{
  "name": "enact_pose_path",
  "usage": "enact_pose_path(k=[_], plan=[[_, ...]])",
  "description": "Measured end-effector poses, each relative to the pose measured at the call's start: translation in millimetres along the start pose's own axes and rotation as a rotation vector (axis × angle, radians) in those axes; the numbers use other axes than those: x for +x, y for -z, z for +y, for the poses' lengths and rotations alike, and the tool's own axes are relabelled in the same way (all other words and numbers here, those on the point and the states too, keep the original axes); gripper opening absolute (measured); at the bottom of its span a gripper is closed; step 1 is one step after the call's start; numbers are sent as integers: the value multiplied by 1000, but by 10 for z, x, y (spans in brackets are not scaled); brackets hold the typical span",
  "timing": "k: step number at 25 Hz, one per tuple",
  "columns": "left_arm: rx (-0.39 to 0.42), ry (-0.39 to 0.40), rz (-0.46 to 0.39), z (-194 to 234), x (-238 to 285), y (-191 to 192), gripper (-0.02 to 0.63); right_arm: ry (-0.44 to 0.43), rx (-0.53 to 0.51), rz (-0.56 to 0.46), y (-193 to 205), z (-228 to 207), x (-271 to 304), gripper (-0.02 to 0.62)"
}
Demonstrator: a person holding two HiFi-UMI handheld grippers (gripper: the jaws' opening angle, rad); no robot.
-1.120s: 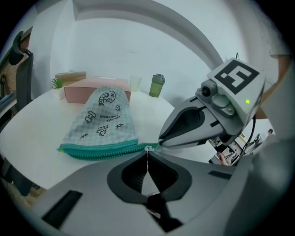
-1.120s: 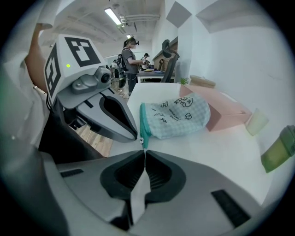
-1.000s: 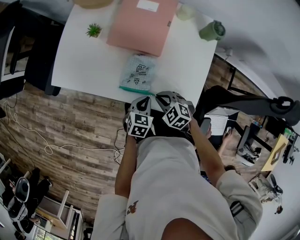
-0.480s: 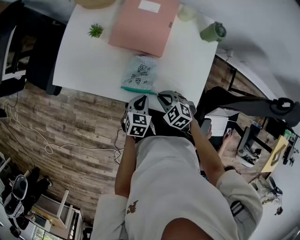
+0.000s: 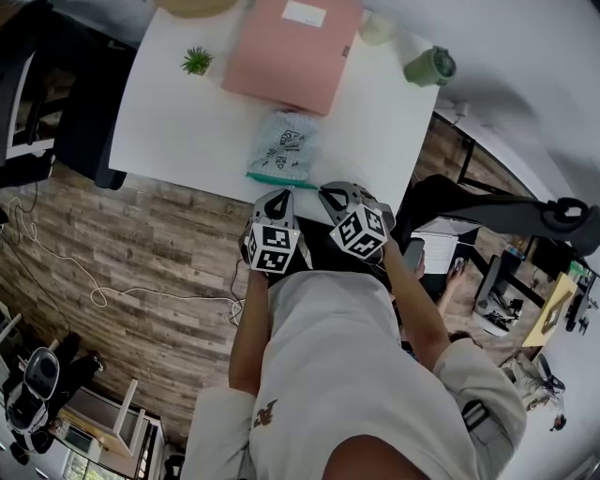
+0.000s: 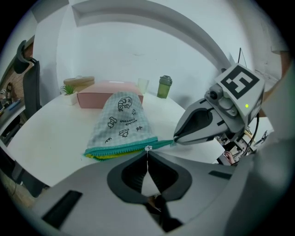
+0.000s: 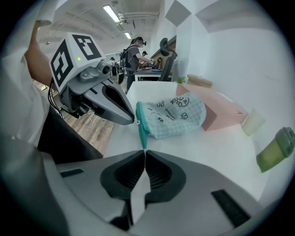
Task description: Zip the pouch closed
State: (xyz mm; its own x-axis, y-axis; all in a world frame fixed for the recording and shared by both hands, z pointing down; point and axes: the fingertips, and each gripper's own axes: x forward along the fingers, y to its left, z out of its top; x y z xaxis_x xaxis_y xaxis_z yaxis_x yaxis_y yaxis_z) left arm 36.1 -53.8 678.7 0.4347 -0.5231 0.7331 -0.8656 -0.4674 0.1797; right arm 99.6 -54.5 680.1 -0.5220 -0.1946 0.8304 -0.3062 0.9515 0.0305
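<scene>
A pale checked pouch [image 5: 284, 145] with a teal zipper [image 6: 120, 150] lies near the white table's [image 5: 178, 122] front edge. In the left gripper view my left gripper [image 6: 147, 150] is shut on the small white zipper pull [image 6: 147, 148]. Yellow lining shows in the zipper left of the pull; right of it the teal band is thin and closed. My right gripper [image 7: 144, 150] is shut on the teal end tab of the pouch [image 7: 174, 115]. Both grippers, left gripper [image 5: 280, 192] and right gripper [image 5: 324, 191], sit side by side at the pouch's near edge.
Behind the pouch stands a pink box [image 5: 291, 52], with a small potted plant [image 5: 196, 62] to its left. A green cup [image 5: 429, 66] and a pale cup [image 5: 373, 26] stand at the far right corner. A dark chair [image 5: 80, 103] is beside the table's left side.
My left gripper has slid a little leftward along the pouch's zipper edge. The right gripper has stayed where it was.
</scene>
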Motion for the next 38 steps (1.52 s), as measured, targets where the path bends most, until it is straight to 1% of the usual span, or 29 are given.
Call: enact_pose_path(k=[9, 14, 25, 38], plan=[[-14, -2, -9, 61, -32, -28, -2, 12, 26, 10, 8, -13, 0, 11], [-36, -25, -10, 138, -42, -24, -2, 19, 34, 16, -2, -15, 18, 11], [-46, -53, -10, 335, -98, -19, -2, 34, 64, 29, 35, -56, 11, 11], [-51, -80, -4, 537, -170, 9, -2, 49, 75, 46, 61, -90, 4, 11]])
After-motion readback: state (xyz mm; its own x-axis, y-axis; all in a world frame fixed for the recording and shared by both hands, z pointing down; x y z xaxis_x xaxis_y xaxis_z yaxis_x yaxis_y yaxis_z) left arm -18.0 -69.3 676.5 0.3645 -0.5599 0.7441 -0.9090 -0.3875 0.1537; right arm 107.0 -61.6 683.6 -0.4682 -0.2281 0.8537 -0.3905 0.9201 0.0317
